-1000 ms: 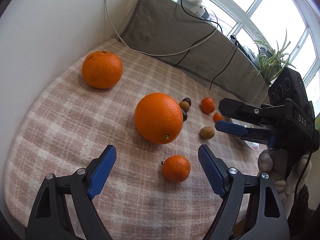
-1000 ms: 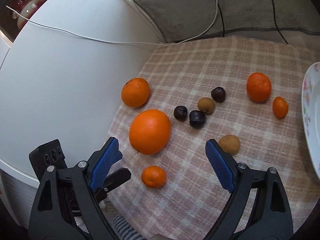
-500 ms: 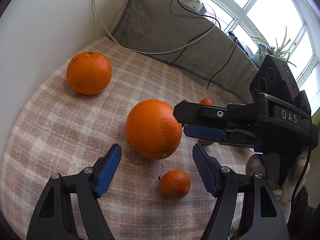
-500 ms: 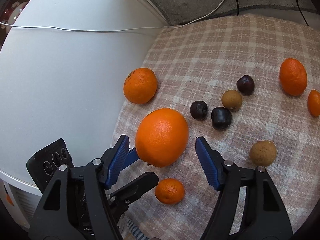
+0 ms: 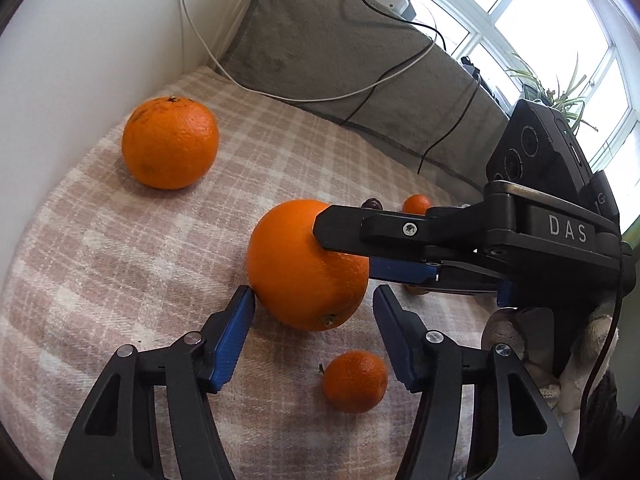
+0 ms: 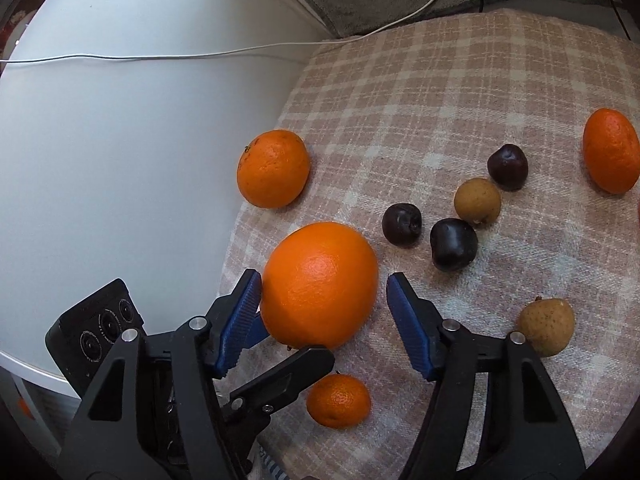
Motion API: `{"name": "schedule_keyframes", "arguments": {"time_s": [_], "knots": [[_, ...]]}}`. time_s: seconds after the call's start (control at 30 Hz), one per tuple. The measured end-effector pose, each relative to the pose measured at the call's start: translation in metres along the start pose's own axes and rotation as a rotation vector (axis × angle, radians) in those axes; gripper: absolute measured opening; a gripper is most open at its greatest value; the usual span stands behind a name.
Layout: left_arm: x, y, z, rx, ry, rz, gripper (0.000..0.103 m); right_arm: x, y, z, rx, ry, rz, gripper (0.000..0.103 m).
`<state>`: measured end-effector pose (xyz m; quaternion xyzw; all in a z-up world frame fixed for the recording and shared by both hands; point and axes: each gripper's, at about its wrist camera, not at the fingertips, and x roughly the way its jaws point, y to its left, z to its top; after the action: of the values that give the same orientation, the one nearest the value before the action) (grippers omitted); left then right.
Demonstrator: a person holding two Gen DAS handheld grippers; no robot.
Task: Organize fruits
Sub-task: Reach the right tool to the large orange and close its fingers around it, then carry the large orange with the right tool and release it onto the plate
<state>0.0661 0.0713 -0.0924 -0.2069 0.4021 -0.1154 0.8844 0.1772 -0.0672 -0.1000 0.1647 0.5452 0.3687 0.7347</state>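
A white desk fills the left side of the right wrist view, and a pink checked cloth lies beside it. All the fruit sits on this cloth.

Near the cloth's left edge is an orange with a rough, dull skin. Its little stem mark sits up near the top. Just right of it and closer to the cameras is the big orange. It is round, bright and shiny, with tiny dimples. In the left wrist view its stem end points down toward the camera.

The left gripper has its jaws spread wide around the big orange. The left blue pad is just at the skin; the right one stands clear. The right gripper also has its jaws wide apart, one on each side of the same orange. Its left pad looks to be touching the skin, and the right pad stands apart.

A small mandarin lies just in front of the big orange. Further right are three dark plums, two brown fruits and another mandarin, all apart from each other.
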Motion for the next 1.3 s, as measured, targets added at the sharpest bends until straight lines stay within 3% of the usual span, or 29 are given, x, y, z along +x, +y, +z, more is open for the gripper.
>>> {"name": "schedule_keyframes", "arguments": {"time_s": [0.1, 0.57, 1.3], "knots": [[0.001, 0.001, 0.000, 0.000, 0.002, 0.004, 0.059, 0.000, 0.002, 0.001, -0.005, 0.003, 0.010, 0.062], [-0.004, -0.009, -0.001, 0.030, -0.002, 0.030, 0.058, -0.009, 0.007, -0.006, -0.058, -0.014, -0.002, 0.061], [-0.001, -0.090, -0.001, 0.161, -0.021, -0.023, 0.058, -0.105, -0.021, -0.035, -0.067, -0.163, -0.034, 0.061]]}}
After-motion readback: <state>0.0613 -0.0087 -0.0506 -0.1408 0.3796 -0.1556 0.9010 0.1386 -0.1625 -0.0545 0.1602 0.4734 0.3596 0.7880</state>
